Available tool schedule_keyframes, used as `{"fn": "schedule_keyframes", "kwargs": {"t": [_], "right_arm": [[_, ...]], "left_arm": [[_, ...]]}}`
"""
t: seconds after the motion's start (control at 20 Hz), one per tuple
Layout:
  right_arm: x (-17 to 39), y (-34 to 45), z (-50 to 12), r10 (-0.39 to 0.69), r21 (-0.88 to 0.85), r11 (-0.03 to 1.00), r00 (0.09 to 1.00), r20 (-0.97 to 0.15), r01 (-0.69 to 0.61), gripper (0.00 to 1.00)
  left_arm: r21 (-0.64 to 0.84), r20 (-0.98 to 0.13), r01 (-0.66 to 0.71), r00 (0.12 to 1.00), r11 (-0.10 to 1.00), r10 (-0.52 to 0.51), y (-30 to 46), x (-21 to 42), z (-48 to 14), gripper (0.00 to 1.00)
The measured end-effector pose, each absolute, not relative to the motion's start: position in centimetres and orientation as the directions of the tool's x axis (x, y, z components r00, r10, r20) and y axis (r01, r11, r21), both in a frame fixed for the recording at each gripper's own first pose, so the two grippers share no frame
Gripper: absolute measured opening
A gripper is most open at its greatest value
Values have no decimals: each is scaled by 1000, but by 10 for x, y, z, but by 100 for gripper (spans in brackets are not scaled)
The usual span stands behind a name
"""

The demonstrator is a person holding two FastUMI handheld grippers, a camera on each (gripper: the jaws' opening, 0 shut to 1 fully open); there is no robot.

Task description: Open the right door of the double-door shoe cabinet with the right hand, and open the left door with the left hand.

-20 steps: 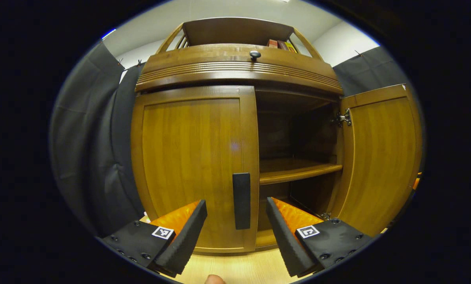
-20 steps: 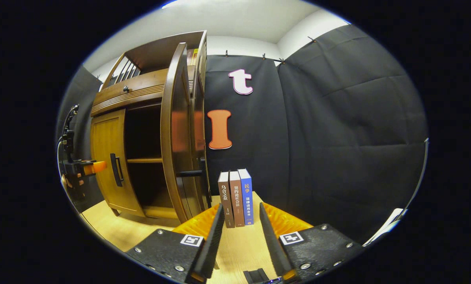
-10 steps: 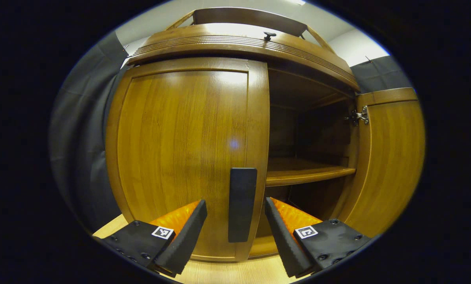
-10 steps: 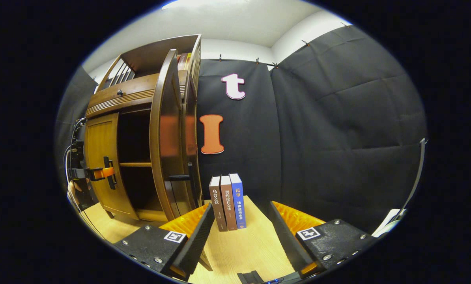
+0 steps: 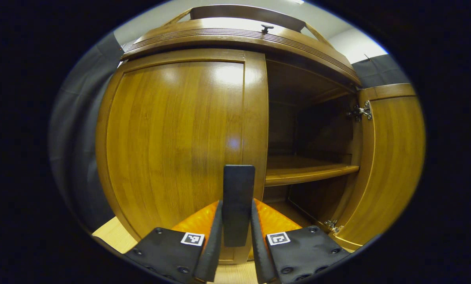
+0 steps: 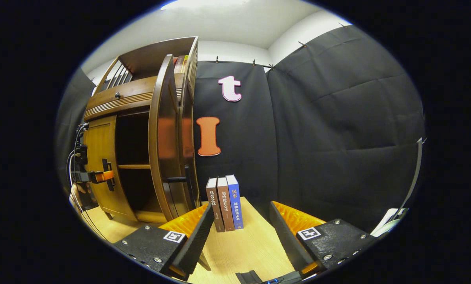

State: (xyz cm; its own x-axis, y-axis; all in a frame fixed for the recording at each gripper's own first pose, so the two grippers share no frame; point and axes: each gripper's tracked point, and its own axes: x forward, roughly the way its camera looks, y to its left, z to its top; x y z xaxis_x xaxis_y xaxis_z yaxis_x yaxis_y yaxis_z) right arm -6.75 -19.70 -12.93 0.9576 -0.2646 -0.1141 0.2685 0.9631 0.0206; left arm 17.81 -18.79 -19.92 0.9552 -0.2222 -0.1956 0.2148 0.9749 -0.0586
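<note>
The wooden shoe cabinet [image 5: 235, 37] fills the left gripper view. Its left door [image 5: 172, 146] is closed, and its dark vertical handle [image 5: 238, 197] sits between the fingers of my left gripper [image 5: 235, 240], which is shut on it. The right door [image 5: 393, 157] stands swung open, showing an inner shelf [image 5: 306, 171]. In the right gripper view the cabinet [image 6: 133, 98] is at the left with the right door [image 6: 164, 134] seen edge-on, and the left gripper [image 6: 99, 175] is at the left door's handle. My right gripper [image 6: 241, 232] is open over the tabletop, holding nothing.
Three upright books [image 6: 224, 203] stand on the light wooden tabletop [image 6: 243, 248] just right of the open door, ahead of my right gripper. Black cloth walls [image 6: 338, 138] close the booth behind and to the right. Books [image 6: 180, 61] sit on the cabinet's top shelf.
My left gripper moved in on the left door's handle and closed on it. My right gripper stayed open and barely shifted.
</note>
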Motion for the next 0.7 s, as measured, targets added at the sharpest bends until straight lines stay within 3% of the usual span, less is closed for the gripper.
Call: {"fn": "schedule_keyframes", "kwargs": {"t": [0.1, 0.25, 0.7], "right_arm": [[-68, -195, -130, -265, 15, 963, 957, -114, 269, 88], [-71, -191, -129, -263, 9, 964, 958, -117, 265, 88], [-77, -170, -114, -249, 7, 968, 963, -105, 251, 88]], "left_arm": [[-32, -200, 217, 955, 976, -219, -189, 177, -200, 40], [-22, -216, 207, 954, 978, -207, -186, 173, -198, 34], [-71, -228, 282, 929, 957, -291, -173, 128, -191, 27]]}}
